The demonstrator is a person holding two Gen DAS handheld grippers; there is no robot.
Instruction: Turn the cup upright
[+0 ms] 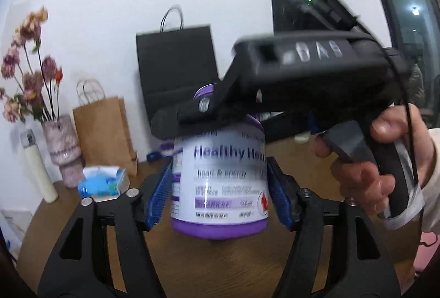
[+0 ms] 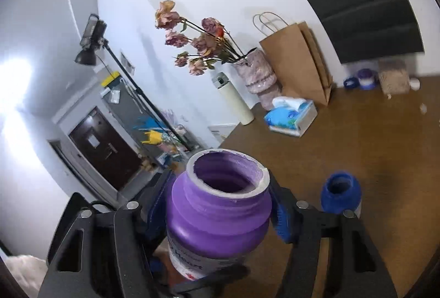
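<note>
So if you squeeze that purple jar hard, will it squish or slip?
Probably not squish: the jar looks like rigid plastic, keeping its round shape between the right gripper pads. It may be slippery, since its label shines. Its open mouth shows nothing inside, so it is likely light.

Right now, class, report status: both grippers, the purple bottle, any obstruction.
Left gripper shut on purple bottle. Right gripper shut on its neck, mouth up. Blue bottle beside, apart.

Purple-and-white labelled cup (image 2: 217,210) stands upright, open mouth up, above wooden table.
</note>
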